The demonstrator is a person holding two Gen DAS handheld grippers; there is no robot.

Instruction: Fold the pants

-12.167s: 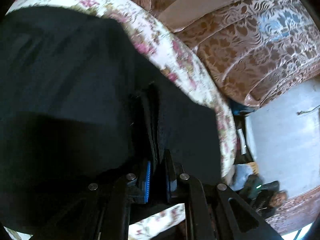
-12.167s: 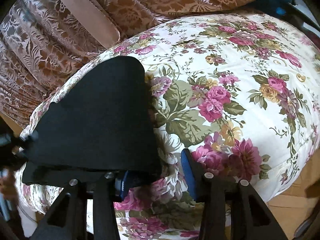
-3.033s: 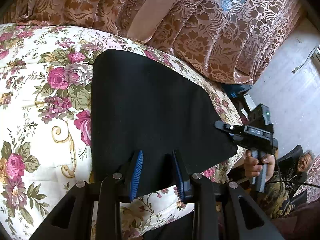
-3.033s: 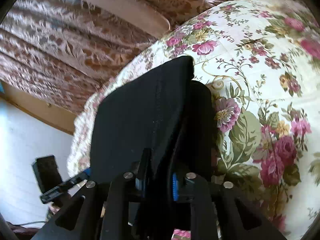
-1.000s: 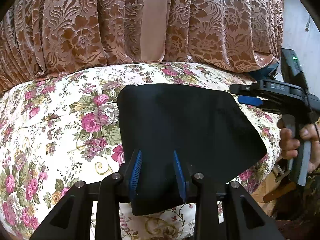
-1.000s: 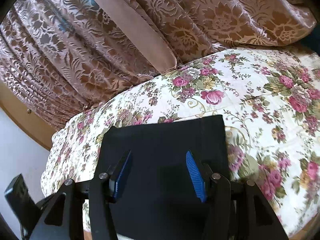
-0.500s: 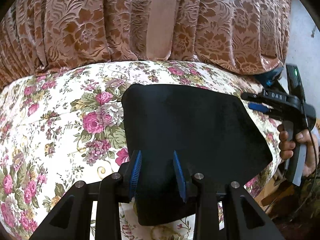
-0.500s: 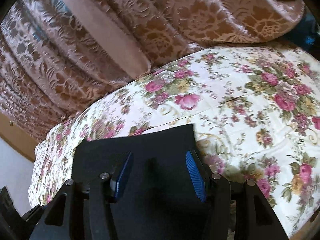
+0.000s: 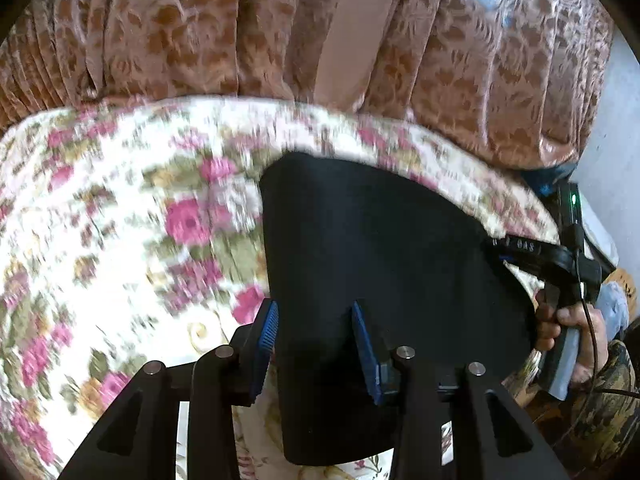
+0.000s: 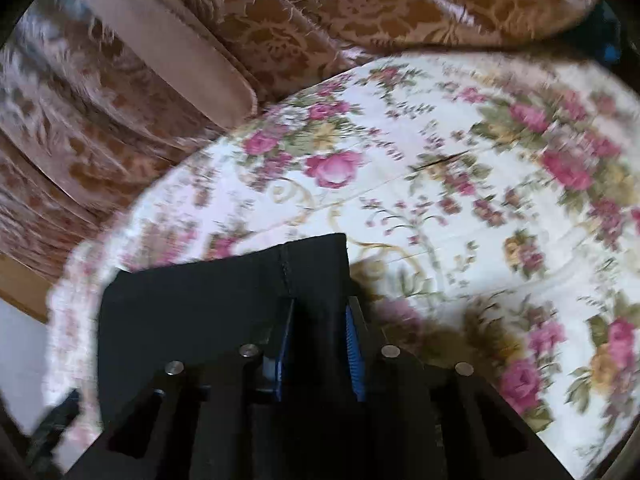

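The black pants lie folded into a flat panel on the floral bedspread. My left gripper hangs low over their near left edge. Its jaws are opening, with fabric between the blue pads but not pinched. In the right wrist view the pants fill the lower left. My right gripper is closing on their far right corner beside a seam, and the fabric fills the narrow gap between its pads. The left wrist view shows the right gripper at the pants' right edge, held by a hand.
A brown patterned curtain hangs behind the bed, also in the right wrist view. Bare bedspread stretches right of the pants. The bed's edge and a pale wall lie beyond the right gripper. Both views are motion-blurred.
Both grippers have dropped closer to the pants. The right jaws went from wide apart to narrow around the pants' corner. The left jaws spread a little.
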